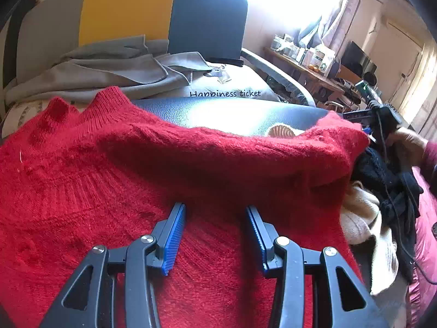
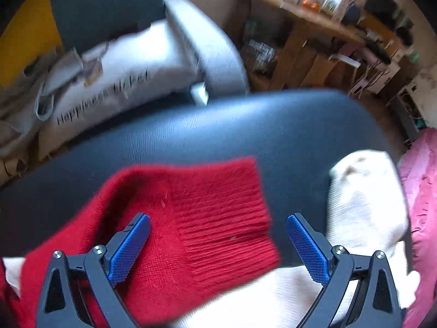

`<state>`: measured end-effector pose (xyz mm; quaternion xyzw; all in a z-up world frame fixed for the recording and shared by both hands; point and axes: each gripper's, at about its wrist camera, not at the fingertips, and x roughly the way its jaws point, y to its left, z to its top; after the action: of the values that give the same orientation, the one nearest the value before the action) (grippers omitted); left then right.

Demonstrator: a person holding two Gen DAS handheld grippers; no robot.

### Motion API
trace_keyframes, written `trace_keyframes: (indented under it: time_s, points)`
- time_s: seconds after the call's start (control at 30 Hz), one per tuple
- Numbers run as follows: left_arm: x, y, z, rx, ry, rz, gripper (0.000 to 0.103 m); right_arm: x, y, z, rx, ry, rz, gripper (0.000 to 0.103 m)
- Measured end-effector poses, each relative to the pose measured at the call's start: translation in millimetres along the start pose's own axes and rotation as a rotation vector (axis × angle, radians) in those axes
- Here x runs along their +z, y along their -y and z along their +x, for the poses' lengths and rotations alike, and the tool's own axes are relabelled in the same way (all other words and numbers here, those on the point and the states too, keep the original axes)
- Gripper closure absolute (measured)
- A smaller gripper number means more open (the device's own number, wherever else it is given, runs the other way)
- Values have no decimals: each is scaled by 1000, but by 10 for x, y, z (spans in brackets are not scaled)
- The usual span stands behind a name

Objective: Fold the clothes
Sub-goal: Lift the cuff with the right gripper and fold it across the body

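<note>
**Sweater spread out, both claws hanging open above it**

Red sweater fills the left wrist view, laid across a dark blue padded seat, its ribbed collar bunched up at the far left. Left claw hovers over the knit with its blue pads parted and nothing between them; whether the tips brush the wool is hard to say. The sweater's right edge hides most of a cream garment and a black garment tangled beside it.

Over to the right wrist view, and it's badly smeared. Right claw is spread wide, gripping nothing, with a ribbed red cuff lying flat on the seat below the gap. Cream knit pokes out at the right, cut off by the frame. A grey cushion behind carries lettering too blurred to read here.
</note>
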<state>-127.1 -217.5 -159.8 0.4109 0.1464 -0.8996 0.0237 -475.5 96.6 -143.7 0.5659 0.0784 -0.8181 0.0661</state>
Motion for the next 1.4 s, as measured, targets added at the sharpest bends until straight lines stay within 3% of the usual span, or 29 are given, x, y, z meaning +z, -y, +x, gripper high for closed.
trace_keyframes:
  time_s: [0.07,0.13,0.2,0.27,0.3,0.43,0.63,0.73,0.8,0.83,1.0,1.17,1.23,1.3,1.4]
  points:
    - [-4,0,-4,-1,2,-3,58,-47,27,-4,20,19,21,3]
    - [-8,1,-6,-2,4,-4,58,-88,59,-38,71,36,48,22]
    - [-7,-7,-1,-8,5,-10,58,-95,14,-102,71,63,35,61]
    - [-8,-13,0,-14,7,-16,58,-107,-65,-196,98,78,36,84]
    - [-7,-15,2,-17,7,-18,58,-120,-96,-250,110,91,39,86]
    - [-6,-11,7,-16,9,-20,58,-199,-255,-573,180,177,54,88]
    - [3,-14,-23,-25,5,-26,58,-677,-716,-1435,445,321,27,88]
    - [-14,-193,-166,-134,-17,-155,60,-1032,-1052,-1790,605,364,18,88]
    - [-95,-398,-421,-242,16,-303,60,-1329,-1351,-1934,680,367,-7,88]
    - [-139,-449,-541,-262,32,-331,60,-1451,-1494,-1972,709,362,-18,88]
    - [-425,-581,-1129,-284,81,-337,59,-2123,-2359,-1915,728,291,-106,88]
    - [-736,-754,-1287,-370,27,-416,58,-2615,-2924,-1736,665,257,-163,85]
    - [-846,-829,-1264,-411,2,-480,58,-2807,-3030,-1719,654,261,-175,81]
    - [-935,-883,-1242,-451,-3,-537,57,-2974,-3055,-1712,670,269,-181,54]
    - [-988,-906,-1205,-461,-10,-576,57,-3223,-2979,-1747,666,292,-175,51]
